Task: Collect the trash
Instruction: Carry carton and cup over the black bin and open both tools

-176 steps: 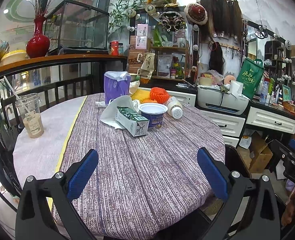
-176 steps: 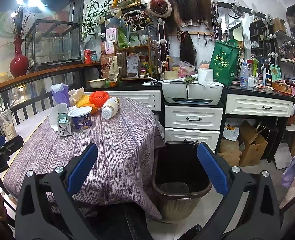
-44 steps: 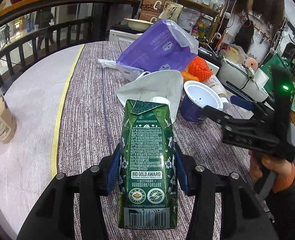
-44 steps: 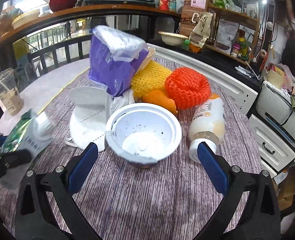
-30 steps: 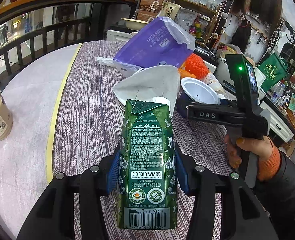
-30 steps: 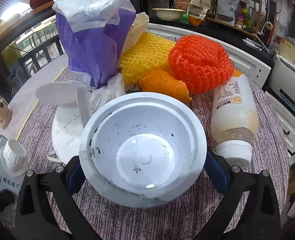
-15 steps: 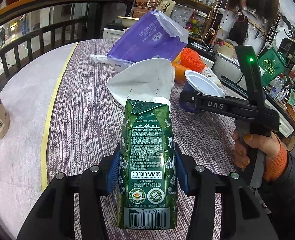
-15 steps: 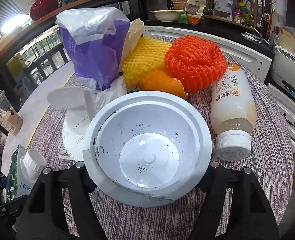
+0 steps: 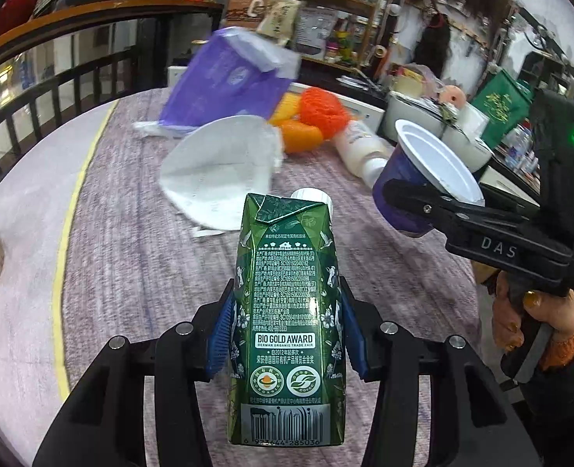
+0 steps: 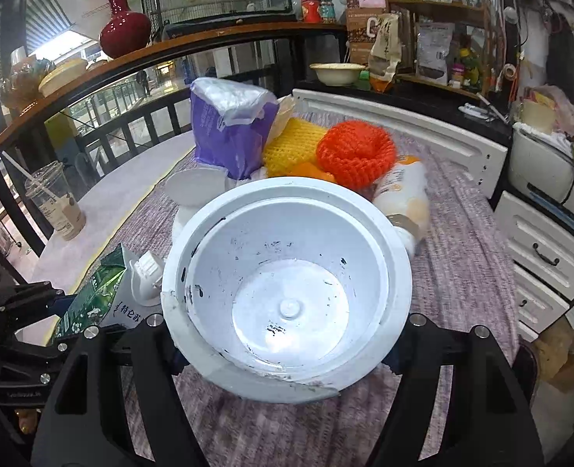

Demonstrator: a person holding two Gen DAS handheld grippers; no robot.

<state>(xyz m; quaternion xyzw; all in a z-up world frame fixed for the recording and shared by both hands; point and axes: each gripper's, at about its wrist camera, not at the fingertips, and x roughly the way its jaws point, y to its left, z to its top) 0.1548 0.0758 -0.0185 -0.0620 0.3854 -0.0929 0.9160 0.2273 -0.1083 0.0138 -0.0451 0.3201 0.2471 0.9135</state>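
The left tongs (image 9: 285,329) were clamped about halfway shut on a green milk carton (image 9: 287,311), their blue pads pressed against its two sides, and the carton stood upright in the grip above the surface (image 9: 139,257) with its white cap pointing away from the camera. The right tongs (image 10: 287,344) had just been closing and now gripped a white-lined purple cup (image 9: 419,179) by its sides, still fairly wide apart; seen from the left wrist camera the cup hung clear of the striped cloth, tilted with its open mouth toward the right and upward. A hand (image 9: 520,311) with an orange cuff held the handle of those right tongs. In the right wrist view the empty cup (image 10: 287,295) filled the middle of the picture, with the carton (image 10: 92,299) low at its left. Left lying on the cloth were a white face mask (image 9: 220,179), a purple bag (image 9: 228,85), an orange foam net (image 9: 322,107), a yellow foam net (image 10: 287,144), an orange piece (image 9: 300,138) and a white bottle (image 9: 360,148) on its side, all close together at the far part of the surface. A plastic drink cup with a straw (image 10: 55,198) stood well apart at the left edge.
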